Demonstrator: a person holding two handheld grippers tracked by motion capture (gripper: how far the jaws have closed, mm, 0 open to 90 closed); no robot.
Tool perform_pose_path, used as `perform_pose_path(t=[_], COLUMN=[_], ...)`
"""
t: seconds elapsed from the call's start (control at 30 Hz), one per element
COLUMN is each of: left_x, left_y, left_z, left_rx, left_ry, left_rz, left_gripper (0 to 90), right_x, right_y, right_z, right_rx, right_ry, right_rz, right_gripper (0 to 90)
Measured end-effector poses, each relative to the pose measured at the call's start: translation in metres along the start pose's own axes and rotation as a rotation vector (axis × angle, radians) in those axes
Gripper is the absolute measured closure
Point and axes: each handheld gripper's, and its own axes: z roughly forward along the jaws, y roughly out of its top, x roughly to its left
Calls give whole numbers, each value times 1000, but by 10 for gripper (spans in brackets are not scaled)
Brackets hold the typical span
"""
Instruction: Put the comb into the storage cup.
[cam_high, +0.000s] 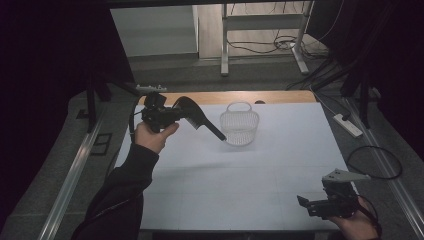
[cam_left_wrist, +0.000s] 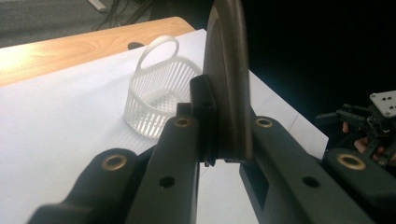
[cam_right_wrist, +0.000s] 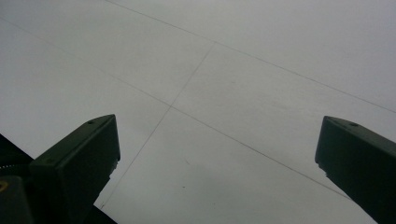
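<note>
Left gripper (cam_high: 172, 116), raised just left of basket (cam_high: 240, 127), jaws clamped on black comb (cam_high: 196, 116); comb handle slanting down toward basket rim, tip just short of it, teeth edge-on between the pads in the left gripper view (cam_left_wrist: 226, 84). Basket white, slotted, upright on white table (cam_high: 250, 170), near its far edge, loop handle at the back. Right gripper (cam_high: 312, 204) low at the near right corner of the table, well apart from basket, jaws spread wide, nothing between them, white sheet beneath.
</note>
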Motion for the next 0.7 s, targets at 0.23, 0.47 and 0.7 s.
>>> perform_pose_path(t=[0.23, 0.47, 0.7], left_x=[1, 2, 4], left_y=[8, 14, 19], left_z=[2, 4, 6], left_rx=[-10, -16, -24], left_ry=[6, 13, 22], left_rz=[-1, -4, -3], left_gripper=[866, 866, 866], right_x=[-1, -1, -1], right_y=[-1, -1, -1], right_z=[-1, -2, -2], right_rx=[-9, -11, -15], right_ry=[0, -2, -4], right_rz=[9, 12, 13], right_gripper=[5, 7, 8])
